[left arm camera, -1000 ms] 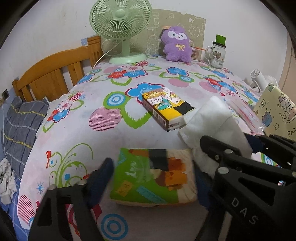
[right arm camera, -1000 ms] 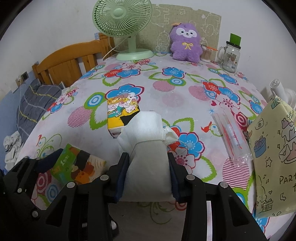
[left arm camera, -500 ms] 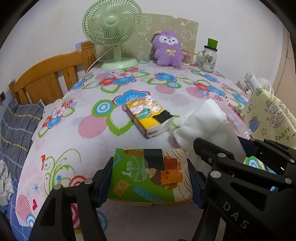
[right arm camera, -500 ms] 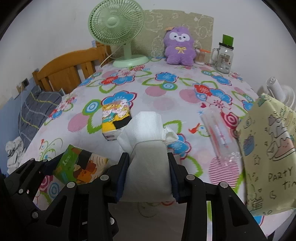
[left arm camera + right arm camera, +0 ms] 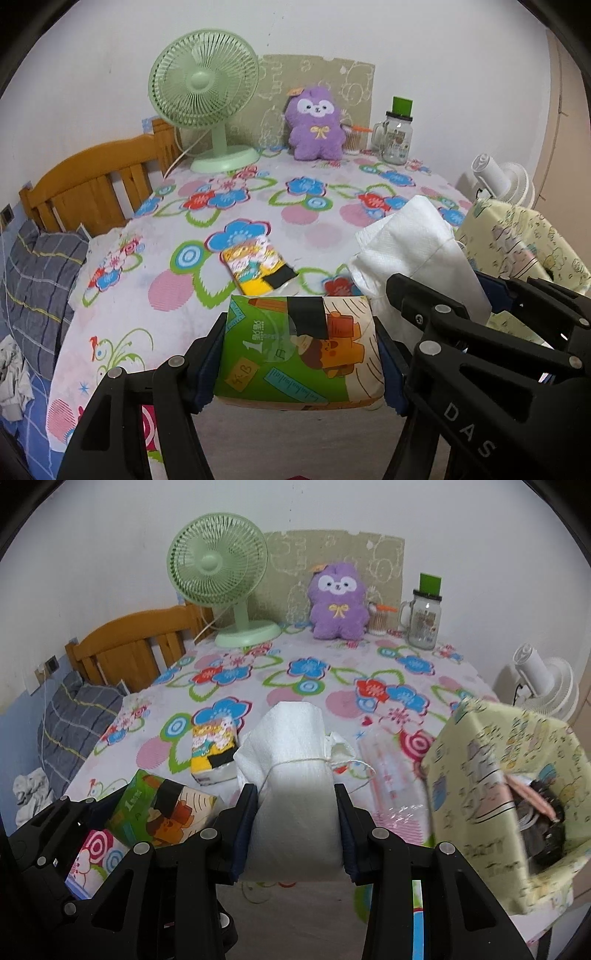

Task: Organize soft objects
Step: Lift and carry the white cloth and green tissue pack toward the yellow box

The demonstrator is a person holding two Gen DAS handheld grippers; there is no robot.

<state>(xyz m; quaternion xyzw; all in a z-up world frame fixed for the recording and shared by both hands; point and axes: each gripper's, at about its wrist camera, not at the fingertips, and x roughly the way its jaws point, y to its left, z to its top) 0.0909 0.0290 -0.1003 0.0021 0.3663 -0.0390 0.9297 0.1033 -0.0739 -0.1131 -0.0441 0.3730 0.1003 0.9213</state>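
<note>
Green tissue pack, light and yielding, is clamped across its short sides by the left gripper above the flowered table; white paper bundle, string-tied, compressible, is pinched mid-body by the right gripper.

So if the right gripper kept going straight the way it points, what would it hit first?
Probably the flowered tablecloth beyond the white tissue bundle it holds; the yellow tissue pack lies left of that line. Depth is uncertain.

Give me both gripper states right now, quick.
Left gripper: closed on the green tissue pack, lifted.
Right gripper: closed on the white tissue bundle, lifted.
</note>
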